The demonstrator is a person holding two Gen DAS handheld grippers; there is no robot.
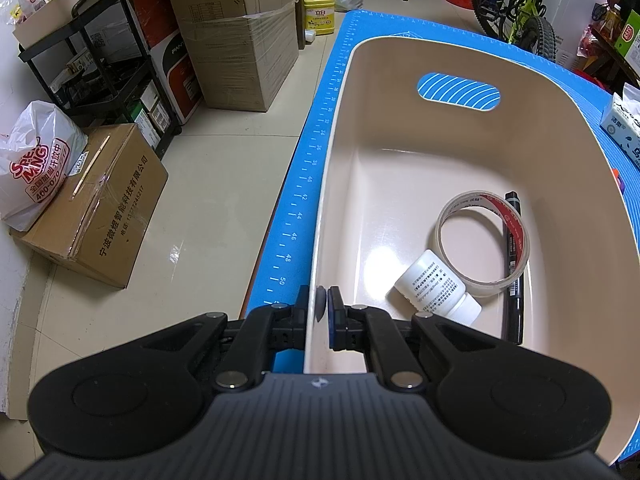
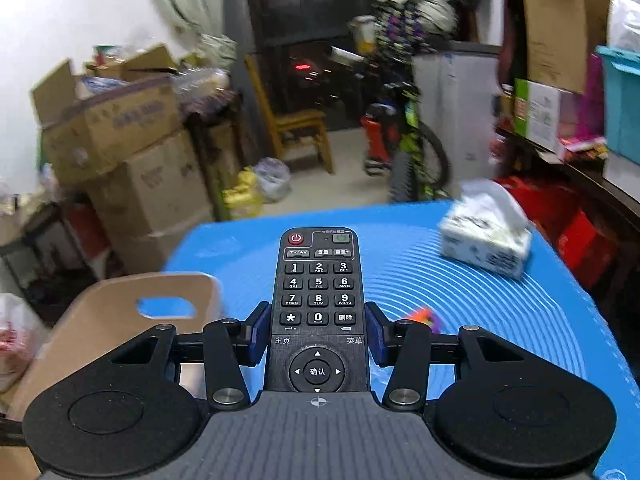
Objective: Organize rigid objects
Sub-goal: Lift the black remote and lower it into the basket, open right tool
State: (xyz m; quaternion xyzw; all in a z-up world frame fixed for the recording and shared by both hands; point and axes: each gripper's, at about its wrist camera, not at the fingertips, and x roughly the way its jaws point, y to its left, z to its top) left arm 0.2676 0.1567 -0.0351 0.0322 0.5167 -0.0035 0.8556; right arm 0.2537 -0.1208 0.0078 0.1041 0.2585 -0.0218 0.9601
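- My right gripper (image 2: 318, 334) is clenched on the black remote (image 2: 318, 304), pads against its two long sides near the middle, button face up and the power-button end pointing ahead. It hangs in the air above the blue mat (image 2: 500, 320).
- My left gripper (image 1: 322, 306) is pinched on the near-left rim of the beige bin (image 1: 560, 160), one finger inside the wall and one outside, so it is steadying the bin.
- In the bin, towards its near-right corner, lie a tape roll (image 1: 520, 236), a white bottle (image 1: 428, 284) lying partly under the roll, and a black marker (image 1: 515, 280) along the right wall.
- Risk: the remote is long and sticks far beyond the pads; a quick swing could make it pivot or slide out, I judge.
- Risk: the right view is smeared by motion, so my aim at the bin is poor. The bin lies to the left, and I could clip its far wall with the handle cut-out.
- Risk: dropping the remote from height onto the tape roll or bottle could bounce it.
- Risk: if my left grasp slips, the bin may skid towards the mat's left edge.
- The tissue pack (image 2: 486, 240) and a small orange item (image 2: 422, 315) on the mat are off my path.
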